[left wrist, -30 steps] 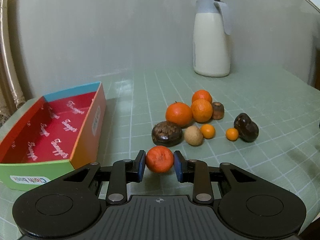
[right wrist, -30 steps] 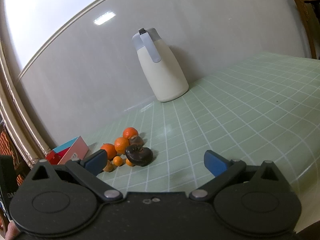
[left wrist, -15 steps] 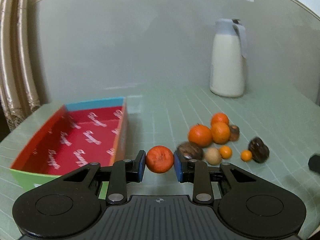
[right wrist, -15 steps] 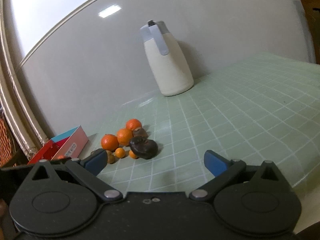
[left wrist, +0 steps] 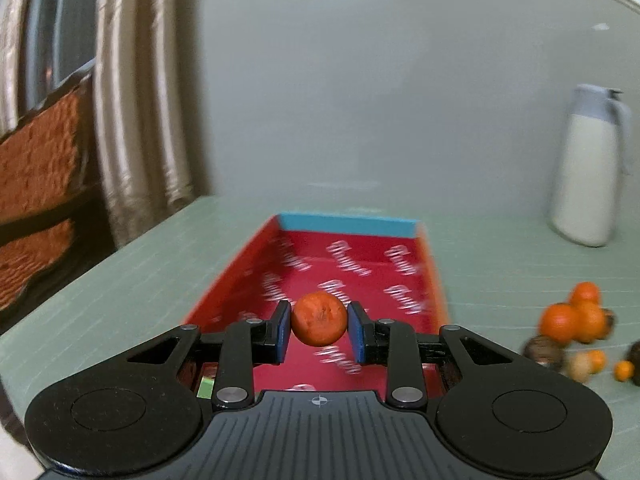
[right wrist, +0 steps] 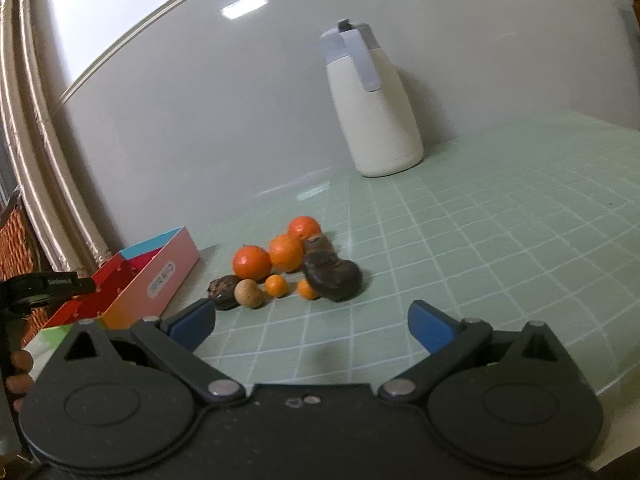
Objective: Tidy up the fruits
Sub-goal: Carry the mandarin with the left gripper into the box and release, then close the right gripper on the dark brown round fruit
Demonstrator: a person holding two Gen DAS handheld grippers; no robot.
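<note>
On a pale green gridded worktop (right wrist: 480,240), the left hand-held gripper (left wrist: 319,330) clamps a small orange (left wrist: 319,319) above the red-lined box (left wrist: 360,264). The right hand-held gripper (right wrist: 312,322) is spread wide, empty, before the fruit pile (right wrist: 292,268); beyond stands a cream jug (right wrist: 372,120).

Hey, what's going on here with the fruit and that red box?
A person is sorting fruit with a handheld gripper in each hand. The left gripper is shut on a small orange fruit and holds it above the open red box, not yet released. The right gripper has its jaws open and empty, pointed at the pile of remaining fruit on the green table. A white jug stands by the wall.
</note>
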